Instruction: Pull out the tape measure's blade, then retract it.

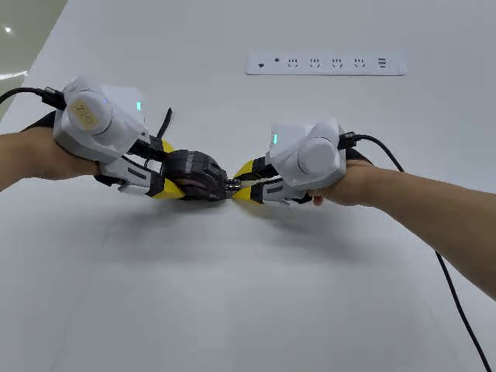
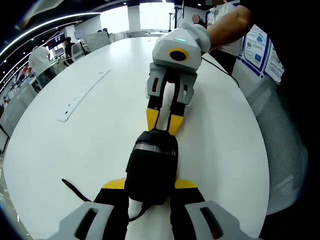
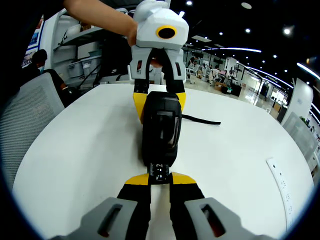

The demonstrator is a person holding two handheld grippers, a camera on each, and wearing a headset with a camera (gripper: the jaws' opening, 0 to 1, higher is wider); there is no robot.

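Left gripper (image 2: 150,184) is clamped by its yellow-tipped jaws on the black tape measure (image 2: 151,167), one jaw on each flank of the case, holding it just above or on the white table (image 1: 232,310), left of centre in the head view. Facing it from the right, my right gripper (image 3: 160,178) has its jaws drawn nearly together on the blade (image 3: 158,171), right at the mouth of the case. A very short stub of blade with small printed numerals shows between the case and those jaws, and the two grippers sit almost nose to nose. I judge the pull has hardly begun: nearly all the blade is inside the case, so the whole draw-out and the retraction after it seem to lie ahead. A black wrist strap (image 3: 200,120) trails from the case across the table, and a white power strip (image 1: 325,63) lies at the far side, well apart from the work. Some things I cannot settle. The blade's end hook is hidden inside the right jaws, so I cannot tell how deep the blade reaches between them. I cannot make out any lock or brake button on the case. Whether the case rests on the table or hangs just clear of it is unclear from the head view.
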